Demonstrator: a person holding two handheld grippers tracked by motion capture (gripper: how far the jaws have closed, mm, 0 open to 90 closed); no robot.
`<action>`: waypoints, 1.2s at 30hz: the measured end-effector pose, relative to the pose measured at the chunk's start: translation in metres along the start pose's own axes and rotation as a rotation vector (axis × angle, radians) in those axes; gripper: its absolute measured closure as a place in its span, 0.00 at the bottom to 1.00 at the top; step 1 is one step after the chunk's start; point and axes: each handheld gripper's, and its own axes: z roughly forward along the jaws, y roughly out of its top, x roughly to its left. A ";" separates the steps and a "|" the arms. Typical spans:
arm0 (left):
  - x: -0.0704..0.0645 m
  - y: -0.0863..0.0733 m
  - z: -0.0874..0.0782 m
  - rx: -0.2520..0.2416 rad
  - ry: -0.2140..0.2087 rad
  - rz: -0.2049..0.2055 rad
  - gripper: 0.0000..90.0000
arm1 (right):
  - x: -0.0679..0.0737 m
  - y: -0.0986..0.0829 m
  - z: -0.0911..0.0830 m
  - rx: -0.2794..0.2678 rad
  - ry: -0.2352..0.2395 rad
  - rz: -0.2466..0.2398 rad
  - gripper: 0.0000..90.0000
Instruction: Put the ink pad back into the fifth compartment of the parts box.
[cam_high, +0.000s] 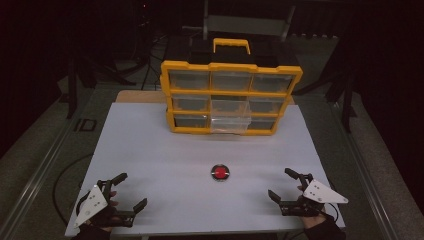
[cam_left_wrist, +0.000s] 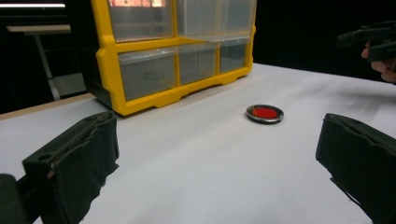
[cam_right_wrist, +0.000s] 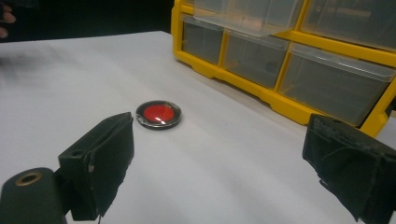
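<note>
White surface (cam_high: 165, 150) carries, near its front left corner, the left gripper (cam_high: 127, 191), jaws spread wide and empty. A red disc with a dark rim (cam_high: 220, 172) lies mid-surface; behind it, at the back edge, stands a yellow drawer organizer (cam_high: 231, 97). Near the front right corner, the right gripper (cam_high: 282, 184) rests likewise spread, empty.

A small round red disc (cam_high: 220, 172) with a dark rim lies flat at the bench's centre, the yellow drawer cabinet (cam_high: 231, 97) at its twelve o'clock, middle drawer pulled out.
</note>
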 end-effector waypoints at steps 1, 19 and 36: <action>0.001 0.001 0.001 0.011 -0.002 0.004 0.00 | 0.000 0.000 0.000 0.000 -0.003 -0.007 0.10; 0.003 0.020 0.000 -0.029 -0.033 -0.044 0.00 | 0.003 0.004 -0.002 -0.013 -0.022 -0.003 0.10; 0.004 0.066 0.021 -0.039 -0.124 -0.031 0.00 | 0.005 0.007 -0.002 -0.019 -0.028 0.002 0.10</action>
